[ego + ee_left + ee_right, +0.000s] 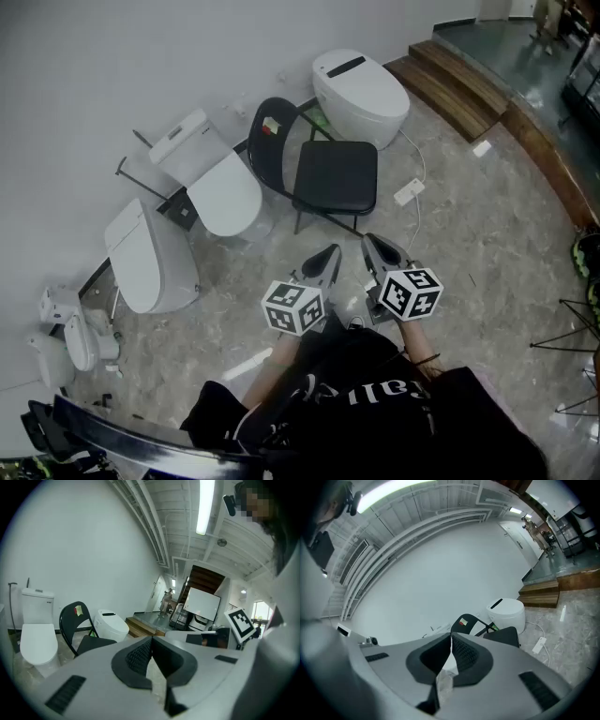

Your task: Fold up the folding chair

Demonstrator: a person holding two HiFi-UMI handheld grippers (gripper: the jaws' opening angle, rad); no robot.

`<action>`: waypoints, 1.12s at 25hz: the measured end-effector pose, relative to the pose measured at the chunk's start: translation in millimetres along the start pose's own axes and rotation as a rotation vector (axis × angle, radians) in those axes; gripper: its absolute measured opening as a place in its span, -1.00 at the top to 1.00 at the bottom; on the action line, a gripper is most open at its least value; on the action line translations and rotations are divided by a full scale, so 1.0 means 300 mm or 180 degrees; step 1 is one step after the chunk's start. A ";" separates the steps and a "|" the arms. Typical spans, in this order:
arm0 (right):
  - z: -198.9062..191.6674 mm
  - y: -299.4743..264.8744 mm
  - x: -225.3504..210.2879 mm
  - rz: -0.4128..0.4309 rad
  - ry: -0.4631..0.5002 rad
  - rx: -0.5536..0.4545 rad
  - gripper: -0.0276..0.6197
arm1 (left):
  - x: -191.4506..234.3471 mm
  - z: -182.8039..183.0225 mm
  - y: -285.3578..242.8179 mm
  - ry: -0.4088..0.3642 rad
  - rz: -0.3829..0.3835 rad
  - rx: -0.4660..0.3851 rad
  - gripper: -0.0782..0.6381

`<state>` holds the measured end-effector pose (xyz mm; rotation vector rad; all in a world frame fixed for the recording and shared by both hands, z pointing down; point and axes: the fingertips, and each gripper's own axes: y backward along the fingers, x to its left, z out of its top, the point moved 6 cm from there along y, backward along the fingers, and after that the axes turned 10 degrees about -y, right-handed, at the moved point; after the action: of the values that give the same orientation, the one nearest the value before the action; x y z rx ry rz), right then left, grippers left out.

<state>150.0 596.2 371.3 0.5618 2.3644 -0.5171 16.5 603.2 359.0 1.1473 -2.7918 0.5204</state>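
Observation:
A black folding chair [323, 173] stands unfolded on the floor, its seat flat and its rounded back toward the wall, with a small sticker on the backrest. The chair [82, 634] also shows at the left of the left gripper view, and the chair [487, 630] shows beyond the jaws in the right gripper view. My left gripper [330, 255] is shut and holds nothing, a short way in front of the chair. My right gripper [375, 246] hangs beside it, shut and empty too. Neither touches the chair.
White toilets stand along the wall: one [361, 94] right behind the chair, one [211, 173] to its left, another [150, 253] further left. A power strip [410, 192] with a cord lies right of the chair. Wooden steps [459, 84] rise at the back right.

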 end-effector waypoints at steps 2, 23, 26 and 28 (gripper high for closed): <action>0.015 -0.007 -0.011 0.0010 -0.0021 -0.0018 0.86 | 0.013 0.009 -0.013 0.0032 0.0017 -0.0009 0.77; 0.209 -0.597 -0.123 -0.0215 -0.0133 0.0048 0.86 | 0.706 0.207 -0.313 0.0268 0.0206 0.0007 0.77; 0.226 -0.739 -0.128 -0.0257 -0.0200 0.0073 0.86 | 0.883 0.230 -0.345 0.0339 0.0285 0.0056 0.77; 0.240 -0.830 -0.132 -0.0293 -0.0208 0.0099 0.86 | 0.997 0.247 -0.367 0.0428 0.0298 0.0062 0.77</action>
<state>85.7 343.4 400.0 0.4449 2.3317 -0.6054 -117.0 305.3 379.7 0.9505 -2.7399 0.6102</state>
